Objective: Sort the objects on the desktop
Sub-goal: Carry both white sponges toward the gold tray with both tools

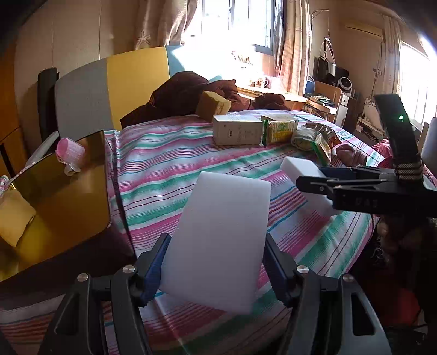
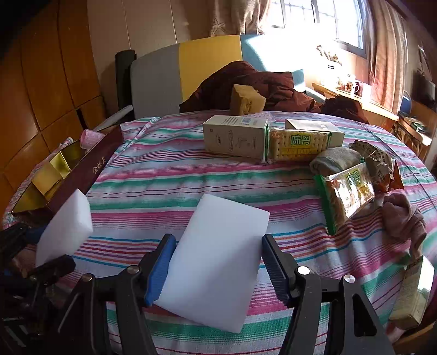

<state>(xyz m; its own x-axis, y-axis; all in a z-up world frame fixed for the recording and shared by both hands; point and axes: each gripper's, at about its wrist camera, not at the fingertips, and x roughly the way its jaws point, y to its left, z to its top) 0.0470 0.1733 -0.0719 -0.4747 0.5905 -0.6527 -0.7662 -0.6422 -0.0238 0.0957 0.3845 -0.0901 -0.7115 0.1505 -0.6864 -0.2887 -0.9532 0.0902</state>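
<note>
Each hand-held gripper, left [image 1: 215, 262] and right [image 2: 218, 259], pinches a white foam block [image 1: 221, 240] above the striped bed [image 1: 164, 163], seemingly bound for the gold-lined box [image 1: 54, 196].

You're in a sunlit room: a window [image 1: 240, 21] with patterned curtains [image 1: 293, 46] glares behind a padded headboard [image 2: 188, 68] in grey, yellow and blue. Wooden wardrobe panels [image 2: 46, 82] line your left wall. An air conditioner [image 1: 363, 30] hangs high above a cluttered desk [image 1: 325, 95] to the right.
</note>
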